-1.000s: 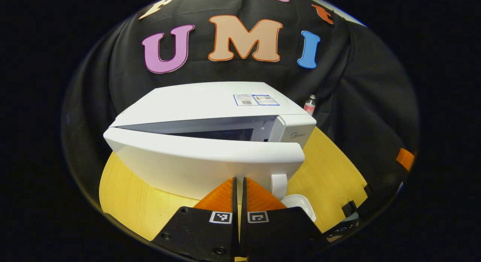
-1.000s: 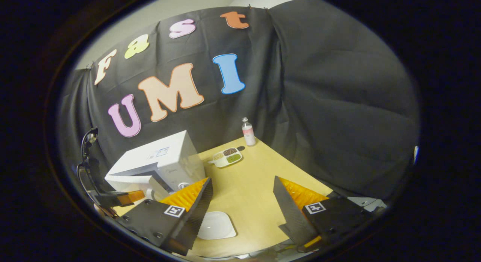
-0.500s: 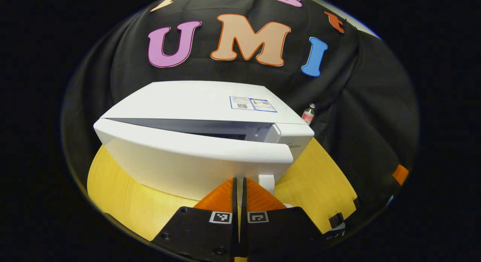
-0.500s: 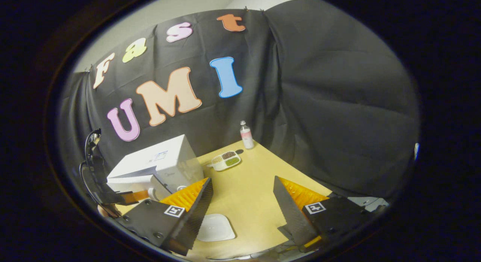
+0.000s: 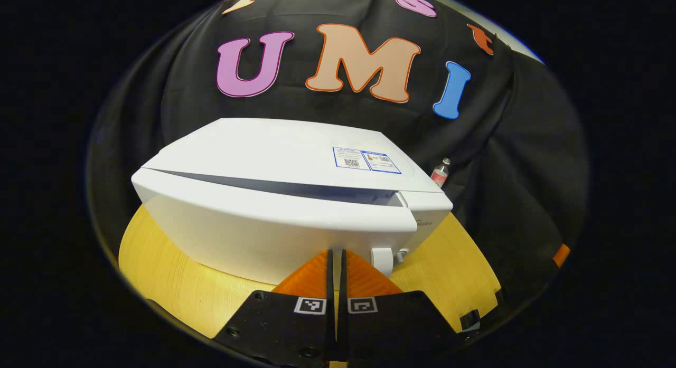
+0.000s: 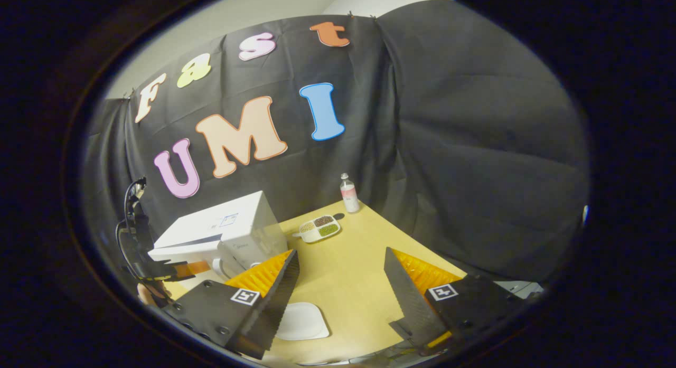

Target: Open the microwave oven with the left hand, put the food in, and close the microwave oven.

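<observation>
Nearly closed now, microwave door (image 5: 274, 228) (left jaws together against it, right jaws apart).

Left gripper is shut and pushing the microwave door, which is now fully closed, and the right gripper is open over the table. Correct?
Not quite: the microwave door is not fully closed. The left gripper view shows a dark gap between its top edge and the microwave body, so it is ajar. The rest stands: the left gripper is shut against the door, and the right gripper is open over the table.

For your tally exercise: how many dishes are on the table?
2. A white plate lies at the near edge; a divided tray of food sits beside the bottle. Others may hide behind the microwave.
</observation>
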The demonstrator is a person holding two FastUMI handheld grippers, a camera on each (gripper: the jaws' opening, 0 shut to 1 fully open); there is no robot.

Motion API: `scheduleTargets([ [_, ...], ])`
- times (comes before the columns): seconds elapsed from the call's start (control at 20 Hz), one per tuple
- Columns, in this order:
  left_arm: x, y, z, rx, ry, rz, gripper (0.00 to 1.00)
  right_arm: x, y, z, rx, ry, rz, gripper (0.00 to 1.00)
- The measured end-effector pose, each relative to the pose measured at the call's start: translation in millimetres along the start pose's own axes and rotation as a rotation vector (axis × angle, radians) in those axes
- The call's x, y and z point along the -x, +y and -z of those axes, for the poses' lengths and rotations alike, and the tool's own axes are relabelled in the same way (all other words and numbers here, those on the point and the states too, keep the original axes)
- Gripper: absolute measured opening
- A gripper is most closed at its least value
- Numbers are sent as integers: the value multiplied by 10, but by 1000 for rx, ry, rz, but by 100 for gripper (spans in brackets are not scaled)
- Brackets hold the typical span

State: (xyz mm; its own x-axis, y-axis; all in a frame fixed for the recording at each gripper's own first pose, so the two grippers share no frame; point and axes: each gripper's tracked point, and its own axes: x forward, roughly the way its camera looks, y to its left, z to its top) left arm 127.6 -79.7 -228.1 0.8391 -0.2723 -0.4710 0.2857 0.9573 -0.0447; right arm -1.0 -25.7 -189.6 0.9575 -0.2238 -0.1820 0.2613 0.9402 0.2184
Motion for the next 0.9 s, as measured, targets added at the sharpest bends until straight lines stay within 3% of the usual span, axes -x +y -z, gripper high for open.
scheduleTargets([
  [0.15, -38, -12, -58, -18, -12, 0, 0, 1, -8, -12, 6, -5, -3, 99],
  [0.2, -41, -21, -71, -23, -16, 1, 0, 2, 3, -14, 9, -4, -5, 91],
  [0.9, -97, -20, -152, -52, -12, -5, 0, -159, 116, 53, 39, 30, -23, 91],
])
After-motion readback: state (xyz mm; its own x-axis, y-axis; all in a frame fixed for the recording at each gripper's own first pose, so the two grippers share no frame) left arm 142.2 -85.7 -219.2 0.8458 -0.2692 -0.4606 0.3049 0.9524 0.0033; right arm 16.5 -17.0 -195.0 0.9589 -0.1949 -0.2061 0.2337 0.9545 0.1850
